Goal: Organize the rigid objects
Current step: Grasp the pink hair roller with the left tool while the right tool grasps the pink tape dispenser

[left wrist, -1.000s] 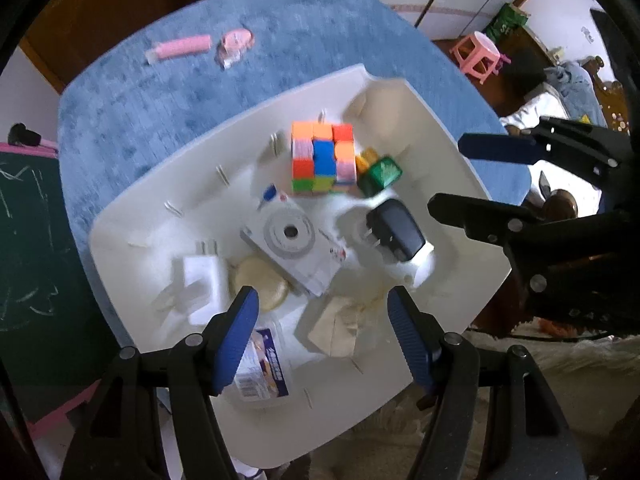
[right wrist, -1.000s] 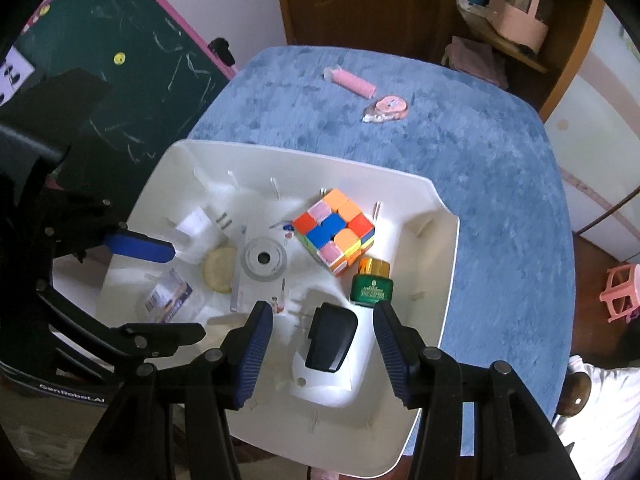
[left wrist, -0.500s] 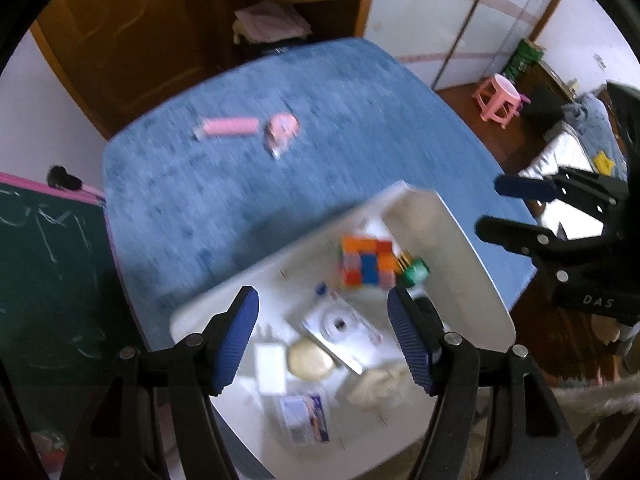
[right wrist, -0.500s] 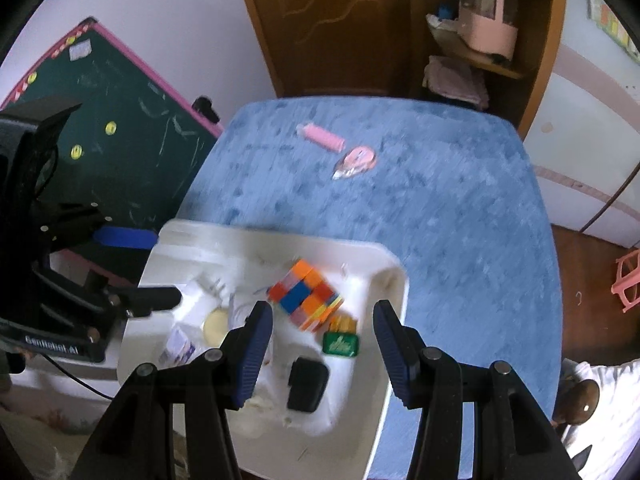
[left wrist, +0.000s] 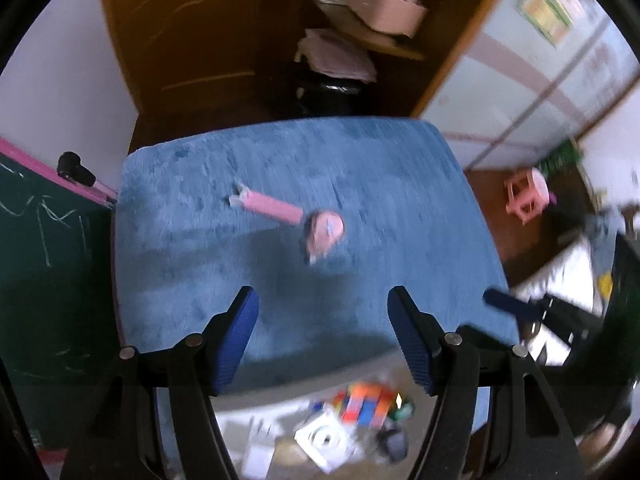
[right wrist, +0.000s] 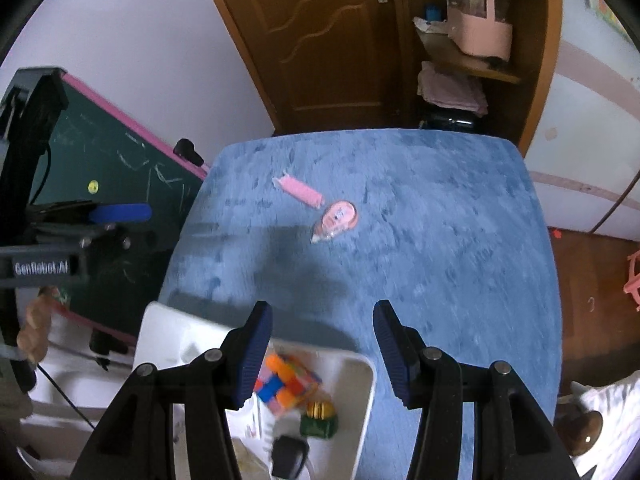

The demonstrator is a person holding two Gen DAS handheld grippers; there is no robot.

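Observation:
A pink tube [left wrist: 266, 206] and a round pink tape dispenser [left wrist: 324, 232] lie side by side on the blue table cover [left wrist: 360, 168]. My left gripper [left wrist: 324, 320] hangs open and empty above the cover, short of both. My right gripper [right wrist: 322, 340] is also open and empty, with the tube [right wrist: 300, 192] and dispenser [right wrist: 340, 218] ahead of it. Beneath both grippers sits the white tray [right wrist: 168, 332], holding a colour cube [right wrist: 286, 384], a small green bottle [right wrist: 320, 420] and a black charger [right wrist: 288, 456]. The left wrist view is blurred.
A green chalkboard with a pink frame [right wrist: 112, 160] stands along the table's left side. Behind the table are a wooden door [right wrist: 332, 40] and a shelf with a pink basket [right wrist: 480, 32]. A pink stool [left wrist: 528, 196] stands on the floor at the right.
Both grippers have swung up and away from the tray toward the far part of the table. The tray slid to the bottom of both views. The jaws kept their width.

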